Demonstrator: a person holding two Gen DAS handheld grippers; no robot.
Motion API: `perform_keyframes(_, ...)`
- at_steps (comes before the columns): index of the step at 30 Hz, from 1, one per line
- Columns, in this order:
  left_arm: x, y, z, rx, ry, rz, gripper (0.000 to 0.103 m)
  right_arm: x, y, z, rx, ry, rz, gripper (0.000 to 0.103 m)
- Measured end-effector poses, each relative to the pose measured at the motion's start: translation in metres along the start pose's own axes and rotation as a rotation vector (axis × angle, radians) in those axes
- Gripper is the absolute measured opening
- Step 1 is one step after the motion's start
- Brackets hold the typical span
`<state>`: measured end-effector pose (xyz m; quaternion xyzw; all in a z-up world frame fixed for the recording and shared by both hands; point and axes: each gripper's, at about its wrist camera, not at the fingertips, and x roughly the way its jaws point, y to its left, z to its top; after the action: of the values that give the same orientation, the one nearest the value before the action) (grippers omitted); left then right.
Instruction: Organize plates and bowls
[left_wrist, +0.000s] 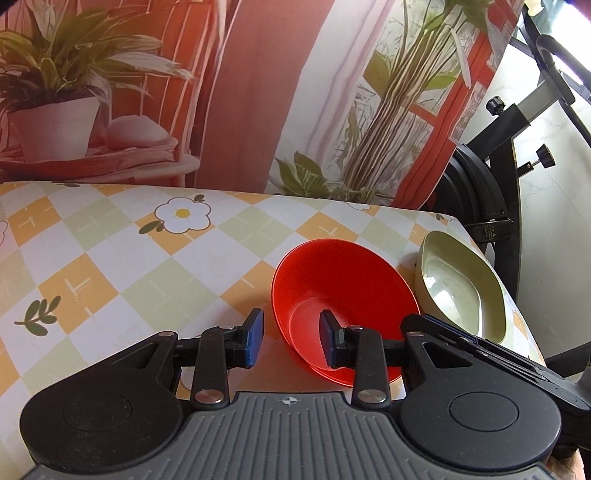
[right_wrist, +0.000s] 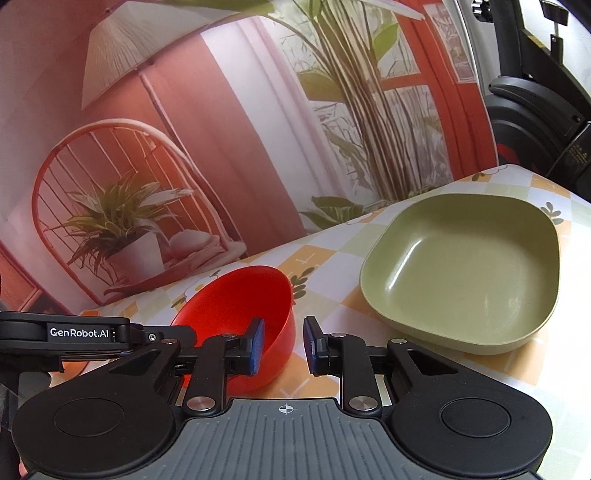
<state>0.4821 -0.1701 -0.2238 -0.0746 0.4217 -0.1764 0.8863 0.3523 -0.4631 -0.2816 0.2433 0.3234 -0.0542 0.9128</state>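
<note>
Tablecloth (left_wrist: 110, 258) fills the left of my left camera: glossy wipe-clean sheet, checked in orange, pale green and white diamonds, printed with white daisies and dark leaf sprigs, lying flat on the table. Next along sits my left claw (left_wrist: 291, 338), its black fingers and blue ribbed pads standing apart, straddling the near wall of the red bowl (left_wrist: 343, 288) with one pad outside and one inside; I cannot tell whether either pad touches it. That bowl is smooth shiny plastic, round and deep, tipped so its mouth faces me. Just right of it, near the table's edge, rests the green dish (left_wrist: 461, 288), a matte squarish plate with rounded corners and a raised rim, glazed-looking where light glints off the floor of it. From my right camera the same red bowl (right_wrist: 243, 314) lies at left, with my right claw (right_wrist: 283, 343) beside its rim, pads apart and holding nothing; one pad sits in front of the bowl's wall, the other over bare cloth. The green dish (right_wrist: 465, 273) stands upright to the right, apart from the bowl. Behind the table hangs a printed backdrop (right_wrist: 221, 129) of coral walls, a cane chair, a lamp and potted plants, and black exercise equipment (right_wrist: 535, 92) stands at far right.
</note>
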Motion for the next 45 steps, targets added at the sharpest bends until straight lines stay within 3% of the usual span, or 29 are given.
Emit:
perform_keyframes(3, 0.002, 0.0, -0.002, 0.009, 0.006, -0.002, 0.015, 0.001, 0.0, -0.001, 0.005, 0.002, 0.011, 0.015)
perform_keyframes(5, 0.002, -0.001, -0.003, 0.026, 0.003, 0.008, 0.014, 0.001, 0.001, -0.001, 0.006, 0.001, 0.016, 0.012)
perform_keyframes(15, -0.016, -0.002, -0.007, 0.029, -0.001, -0.008, 0.014, -0.014, 0.005, 0.0, 0.021, -0.009, 0.033, 0.01)
perform_keyframes(29, -0.081, -0.023, -0.017, 0.068, -0.061, -0.024, 0.014, -0.075, 0.034, 0.007, -0.015, -0.062, 0.05, 0.01)
perform_keyframes(45, -0.146, -0.033, -0.065, 0.11, -0.078, -0.053, 0.015, -0.148, 0.06, -0.028, 0.012, -0.076, 0.028, 0.01)
